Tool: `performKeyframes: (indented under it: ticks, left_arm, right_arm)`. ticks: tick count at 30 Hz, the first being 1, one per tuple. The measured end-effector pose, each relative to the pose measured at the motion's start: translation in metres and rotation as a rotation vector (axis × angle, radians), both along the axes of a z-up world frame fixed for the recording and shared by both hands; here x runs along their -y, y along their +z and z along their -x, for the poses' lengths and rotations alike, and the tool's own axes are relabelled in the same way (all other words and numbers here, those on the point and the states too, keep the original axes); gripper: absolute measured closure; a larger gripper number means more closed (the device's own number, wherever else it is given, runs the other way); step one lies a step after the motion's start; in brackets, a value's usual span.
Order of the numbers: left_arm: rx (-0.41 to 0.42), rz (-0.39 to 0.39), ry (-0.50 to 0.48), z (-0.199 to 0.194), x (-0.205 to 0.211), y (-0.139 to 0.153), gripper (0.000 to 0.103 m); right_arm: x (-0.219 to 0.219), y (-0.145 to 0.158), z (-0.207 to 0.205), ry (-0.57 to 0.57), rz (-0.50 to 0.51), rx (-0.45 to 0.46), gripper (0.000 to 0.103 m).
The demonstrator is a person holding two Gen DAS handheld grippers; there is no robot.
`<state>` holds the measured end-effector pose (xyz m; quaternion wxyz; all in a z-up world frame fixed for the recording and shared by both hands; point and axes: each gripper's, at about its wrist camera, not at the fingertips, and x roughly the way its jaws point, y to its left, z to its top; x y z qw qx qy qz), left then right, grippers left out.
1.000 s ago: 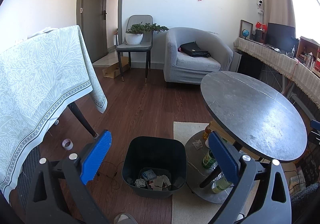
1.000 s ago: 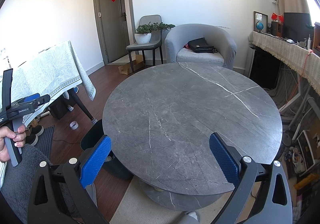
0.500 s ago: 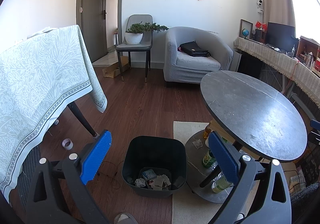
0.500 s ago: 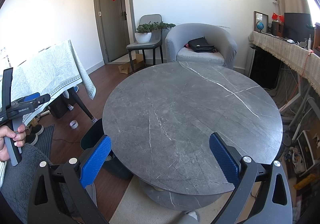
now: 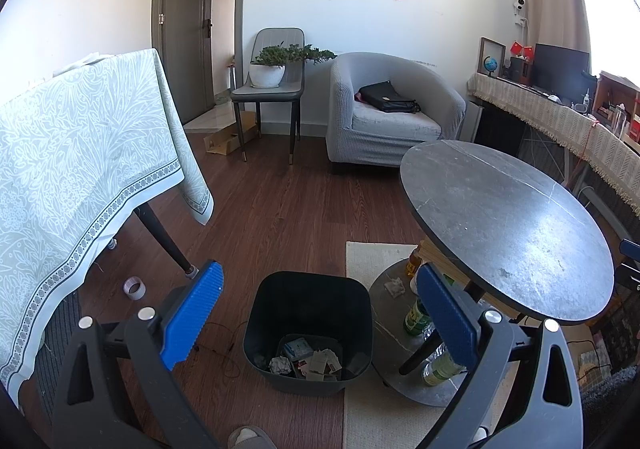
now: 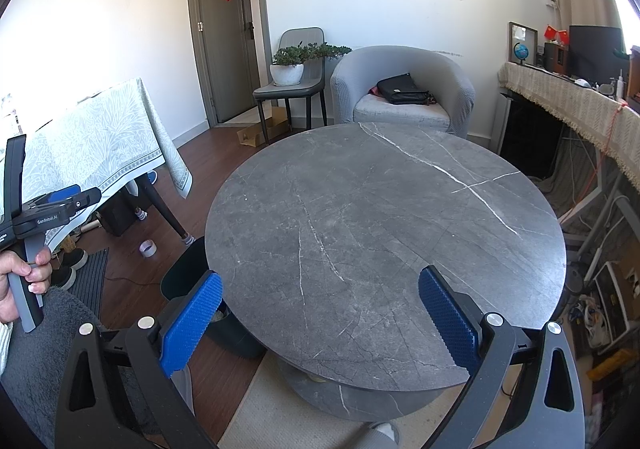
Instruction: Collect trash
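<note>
1. In the left wrist view we look down into the dark bin [image 5: 310, 329] on the wood floor at about 6 o'clock from the round surface's near edge; crumpled paper and wrappers [image 5: 308, 359] lie at its bottom.
2. The right wrist view shows only a sliver of that bin [image 6: 182, 273], tucked under the 9 o'clock edge of the round surface [image 6: 384, 249], its contents hidden.
3. Only the left view shows the lower shelf [image 5: 384, 313] beneath the top, with a crumpled scrap [image 5: 395, 285] and bottles [image 5: 414, 319] standing on it.
4. Our left gripper [image 5: 320, 323] hangs above the bin, jaws spread wide, holding nothing.
5. Our right gripper [image 6: 320, 323] hovers over the near rim of the round surface, jaws equally wide, nothing between them; the grey top fills the space ahead.
6. The right view alone shows our left hand [image 6: 18, 285] gripping the other tool's handle.
7. A tape roll [image 5: 135, 287] lies on the floor at 9 o'clock of the bin, near the cloth-draped table's [image 5: 80, 169] leg; open floor runs on toward the armchair [image 5: 392, 113].
</note>
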<state>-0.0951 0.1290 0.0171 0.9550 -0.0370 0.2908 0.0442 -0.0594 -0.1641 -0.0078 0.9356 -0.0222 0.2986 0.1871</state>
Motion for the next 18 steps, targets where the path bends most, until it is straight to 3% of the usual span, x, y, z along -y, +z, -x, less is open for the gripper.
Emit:
performKeyframes:
  ticks: [18]
  left_arm:
    - [-0.008,-0.006,-0.001,-0.0015,-0.0001,-0.0043,0.004]
  right_arm:
    - [-0.0004,0.0004,0.0002,-0.001,0.000,-0.001,0.004]
